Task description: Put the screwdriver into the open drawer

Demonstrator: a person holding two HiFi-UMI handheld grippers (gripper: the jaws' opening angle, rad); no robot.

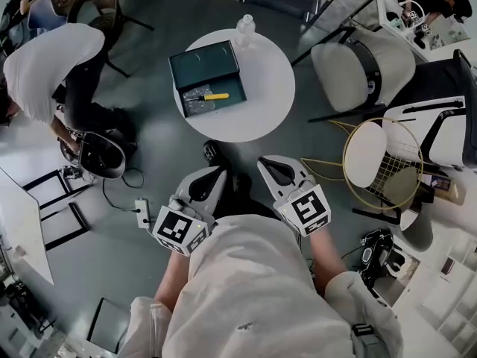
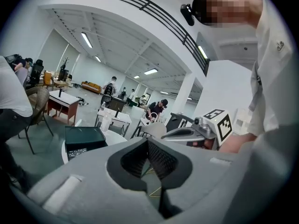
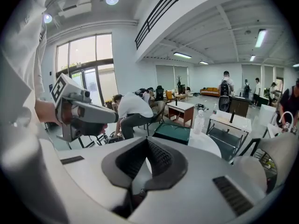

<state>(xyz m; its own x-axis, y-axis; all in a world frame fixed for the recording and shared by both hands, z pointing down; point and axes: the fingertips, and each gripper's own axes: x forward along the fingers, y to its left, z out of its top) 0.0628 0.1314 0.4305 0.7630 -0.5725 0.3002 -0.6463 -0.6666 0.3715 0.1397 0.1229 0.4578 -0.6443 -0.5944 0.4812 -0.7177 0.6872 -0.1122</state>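
A dark green box [image 1: 205, 67] stands on the round white table [image 1: 261, 103], with its grey drawer [image 1: 201, 104] pulled out toward me. The screwdriver [image 1: 212, 95], yellow-handled, lies across the drawer's back part. Both grippers hang close to my body, well short of the table. My left gripper [image 1: 216, 171] and right gripper [image 1: 267, 162] are shut and hold nothing. The left gripper view shows its jaws [image 2: 148, 143] closed, the box [image 2: 84, 141] beyond. In the right gripper view the jaws [image 3: 147, 141] are also closed, the box [image 3: 173, 132] ahead.
A clear bottle [image 1: 245, 27] stands at the table's far edge. A cushioned chair [image 1: 361, 69] and a wire chair [image 1: 380, 162] sit to the right. A person in a white shirt [image 1: 45, 66] bends over on the left. A power strip [image 1: 141, 213] lies on the floor.
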